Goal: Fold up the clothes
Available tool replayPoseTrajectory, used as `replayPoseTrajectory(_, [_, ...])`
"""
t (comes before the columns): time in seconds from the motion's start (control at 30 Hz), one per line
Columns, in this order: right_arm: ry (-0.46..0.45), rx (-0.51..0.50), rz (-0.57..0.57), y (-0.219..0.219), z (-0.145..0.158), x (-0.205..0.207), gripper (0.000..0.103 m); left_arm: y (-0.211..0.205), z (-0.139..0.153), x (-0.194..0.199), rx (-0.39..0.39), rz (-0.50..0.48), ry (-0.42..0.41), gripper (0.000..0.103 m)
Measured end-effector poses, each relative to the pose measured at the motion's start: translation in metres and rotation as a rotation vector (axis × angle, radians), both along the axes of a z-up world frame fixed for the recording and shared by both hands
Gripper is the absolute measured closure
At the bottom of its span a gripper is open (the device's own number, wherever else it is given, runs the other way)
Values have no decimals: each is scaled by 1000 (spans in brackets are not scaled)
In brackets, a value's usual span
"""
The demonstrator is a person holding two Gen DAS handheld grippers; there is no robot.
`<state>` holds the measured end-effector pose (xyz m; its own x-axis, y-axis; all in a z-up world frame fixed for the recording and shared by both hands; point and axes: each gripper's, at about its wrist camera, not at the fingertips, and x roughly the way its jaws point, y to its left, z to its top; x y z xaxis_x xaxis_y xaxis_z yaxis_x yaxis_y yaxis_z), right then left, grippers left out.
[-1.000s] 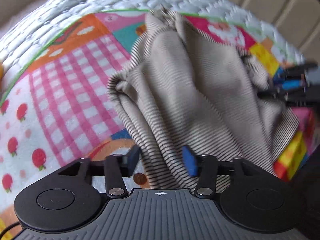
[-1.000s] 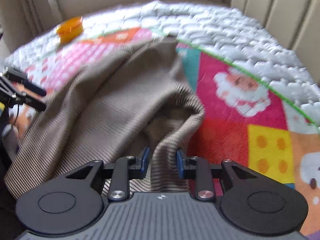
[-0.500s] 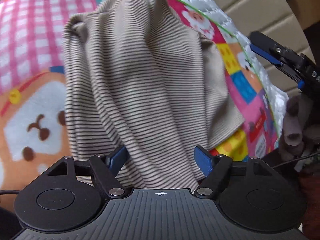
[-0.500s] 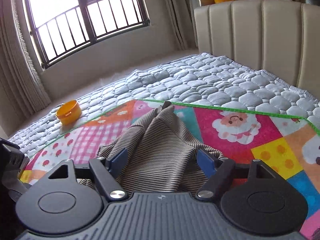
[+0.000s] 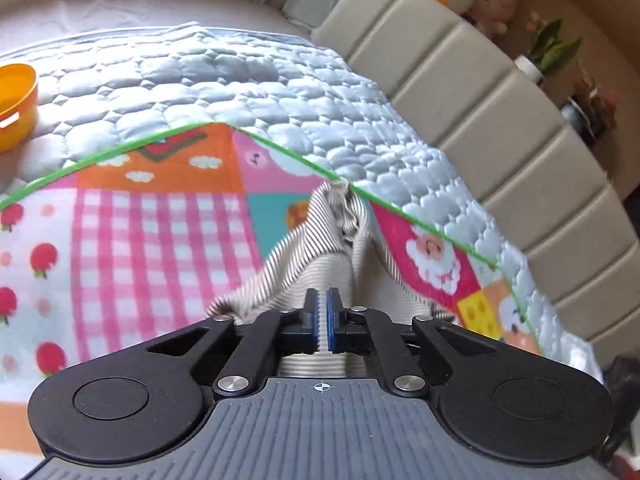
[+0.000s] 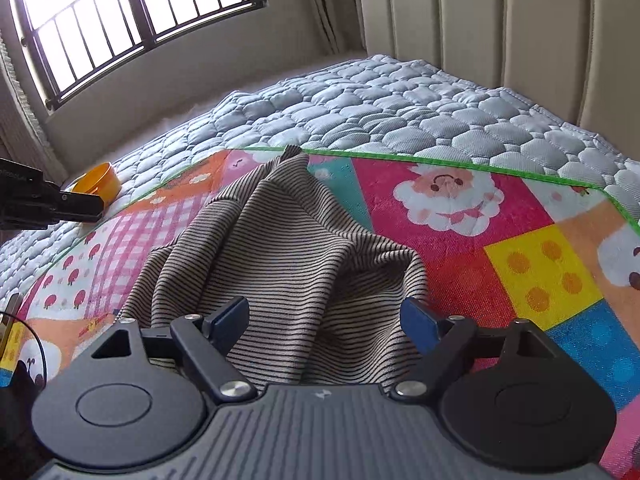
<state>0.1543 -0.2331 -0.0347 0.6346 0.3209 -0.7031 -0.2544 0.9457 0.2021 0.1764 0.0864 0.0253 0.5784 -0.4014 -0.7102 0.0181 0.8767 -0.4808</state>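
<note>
Low at frame centre, the striped garment (image 5: 308, 276) is pinched by the left claw (image 5: 322, 312) — likely for lifting — while the right claw (image 6: 325, 320) is spread wide above it.

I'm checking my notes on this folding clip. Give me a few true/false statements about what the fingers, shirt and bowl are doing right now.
1. The left gripper is shut on the striped shirt. True.
2. The right gripper is shut. False: its fingers stand wide apart, shirt between them.
3. The shirt lies on the mat. True.
4. The orange bowl sits on the shirt. False: it rests apart, on the grey quilt.
</note>
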Motion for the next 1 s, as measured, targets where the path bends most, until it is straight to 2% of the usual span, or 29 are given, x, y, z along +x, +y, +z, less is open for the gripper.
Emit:
replayPoseTrajectory(0.03, [1, -3, 1, 0, 0, 0, 19, 7, 2, 2, -14, -13, 20, 92])
replayPoseTrajectory(0.07, [2, -6, 2, 1, -1, 0, 18, 10, -3, -4, -27, -44, 52, 79])
replayPoseTrajectory(0.1, [3, -9, 3, 1, -1, 0, 18, 12, -8, -10, -43, -76, 85, 56])
replayPoseTrajectory(0.17, [4, -15, 5, 2, -2, 1, 17, 5, -31, -28, -158, -164, 200, 38])
replayPoseTrajectory(0.23, [6, -21, 8, 3, -2, 1, 17, -8, -55, -44, -251, -241, 299, 26])
replayPoseTrajectory(0.27, [7, -24, 9, 4, -3, 1, 16, -19, -64, -52, -248, -265, 333, 16])
replayPoseTrajectory(0.3, [8, -27, 10, 4, -3, 1, 16, -31, -74, -56, -220, -287, 364, 12])
replayPoseTrajectory(0.4, [11, -36, 13, 6, -4, 1, 15, -66, -97, -65, -95, -347, 407, 13])
replayPoseTrajectory(0.43, [12, -39, 14, 6, -4, 1, 15, -74, -97, -66, -39, -355, 384, 16])
replayPoseTrajectory(0.47, [13, -42, 15, 7, -5, 2, 15, -79, -92, -66, 15, -363, 341, 38])
replayPoseTrajectory(0.5, [13, -44, 16, 7, -5, 2, 15, -85, -87, -67, 67, -371, 298, 82])
replayPoseTrajectory(0.53, [13, -45, 15, 6, -5, 2, 15, -85, -81, -65, 103, -373, 262, 91])
replayPoseTrajectory(0.6, [13, -45, 13, 6, -6, 3, 15, -75, -62, -54, 92, -340, 197, 92])
replayPoseTrajectory(0.67, [13, -50, 12, 6, -7, 4, 15, -56, -33, -33, 105, -247, 97, 92])
replayPoseTrajectory(0.73, [6, -55, 11, 6, -6, 3, 15, -24, 1, -8, 98, -94, -14, 93])
replayPoseTrajectory(0.8, [-1, -53, 10, 5, -6, 3, 15, 19, 31, 11, 83, 122, -122, 93])
replayPoseTrajectory(0.9, [2, -49, 15, 6, -7, 4, 15, 79, 41, 32, 91, 380, -157, 90])
replayPoseTrajectory(0.93, [6, -49, 18, 6, -8, 4, 15, 96, 32, 36, 61, 430, -119, 89])
replayPoseTrajectory(0.97, [10, -48, 21, 6, -8, 5, 15, 111, 19, 38, 17, 477, -60, 79])
replayPoseTrajectory(1.0, [14, -46, 25, 7, -9, 5, 15, 123, 4, 37, -27, 503, -1, 53])
